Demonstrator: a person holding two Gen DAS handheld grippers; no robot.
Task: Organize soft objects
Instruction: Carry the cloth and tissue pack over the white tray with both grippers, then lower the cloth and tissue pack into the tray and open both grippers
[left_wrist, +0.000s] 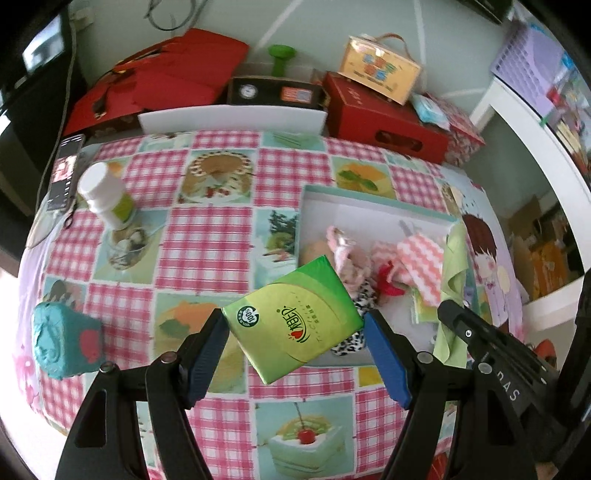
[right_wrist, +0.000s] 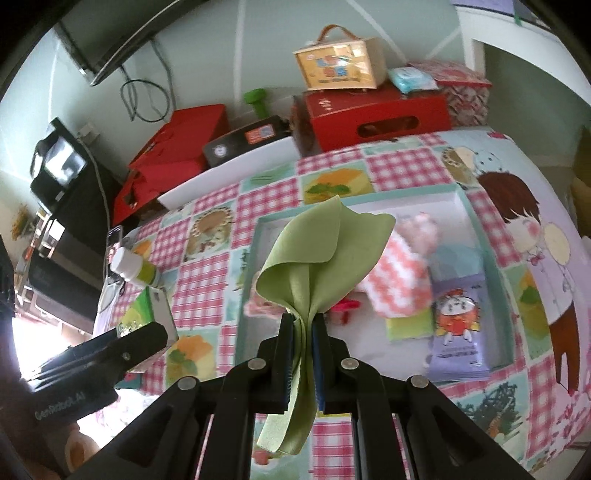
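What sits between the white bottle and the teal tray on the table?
Only bare checked tablecloth lies between the white bottle and the teal tray; the left wrist view shows this best.

The left tongs are black plastic: two broad arms, each pierced by a long slot, run up to narrower fingers faced with deep blue pads. A round silver rivet sits at each joint, four across the wrist view. The right tongs have the same build, with black slotted arms, four silver rivets in a row and blue pads that show only as thin edges. In the left wrist view the right tongs' black housing shows at 4 o'clock with pale letters, a small round screw and ribbed grooves. In the right wrist view the left tongs' housing at 8 o'clock carries pale lettering.
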